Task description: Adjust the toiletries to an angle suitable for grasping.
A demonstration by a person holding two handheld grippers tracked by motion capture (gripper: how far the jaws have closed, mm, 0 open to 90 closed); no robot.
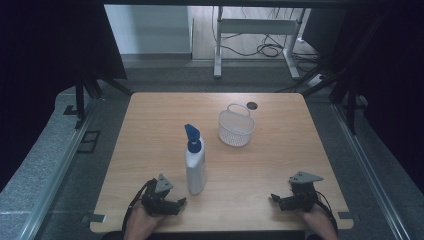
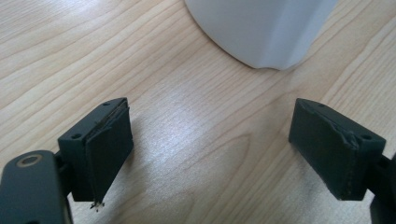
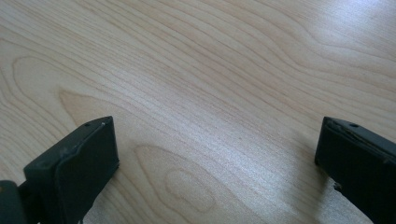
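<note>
A white spray bottle (image 1: 195, 167) with a blue trigger head stands upright near the middle front of the wooden table (image 1: 150, 135). Its white base (image 2: 261, 30) fills the top of the left gripper view, just ahead of the jaws. My left gripper (image 1: 179, 205) rests on the table at the front left, open, with nothing between its fingers (image 2: 105, 149). My right gripper (image 1: 274, 199) lies at the front right, also open over bare wood (image 3: 210, 116). A white mesh basket (image 1: 236, 127) with a handle sits behind the bottle, to its right.
A small dark round hole (image 1: 251, 105) sits near the table's far edge. Metal frame legs and cables (image 1: 265, 47) stand on the floor beyond the table. Dark curtains close off both sides.
</note>
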